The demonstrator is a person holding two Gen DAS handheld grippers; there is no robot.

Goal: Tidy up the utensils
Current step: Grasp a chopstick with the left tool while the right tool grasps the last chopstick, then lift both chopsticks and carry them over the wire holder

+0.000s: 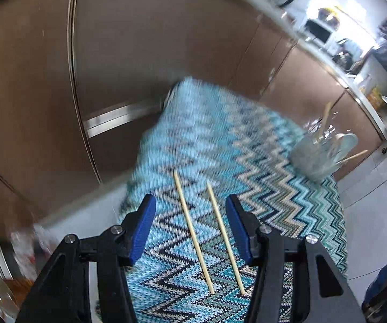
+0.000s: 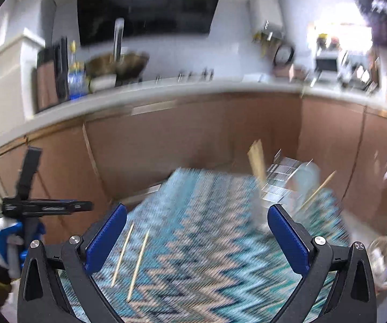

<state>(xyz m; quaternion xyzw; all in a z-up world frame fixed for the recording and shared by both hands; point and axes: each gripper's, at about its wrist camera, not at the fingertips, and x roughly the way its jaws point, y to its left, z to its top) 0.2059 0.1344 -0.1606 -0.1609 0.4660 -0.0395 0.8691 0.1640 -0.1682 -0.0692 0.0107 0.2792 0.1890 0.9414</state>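
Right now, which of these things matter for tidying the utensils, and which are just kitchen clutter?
Part of the job:
two chopsticks on the zigzag cloth
glass holder with utensils already in it

Just lying about:
metal bowl
blue-labelled bottle
microwave

Zigzag cloth (image 1: 247,161), two chopsticks (image 1: 193,231), glass holder (image 1: 317,156)

We can read no text, label, brand or number in either view; the blue-labelled clear plastic bottle (image 2: 76,79) on the white countertop (image 2: 166,91) is too blurred.
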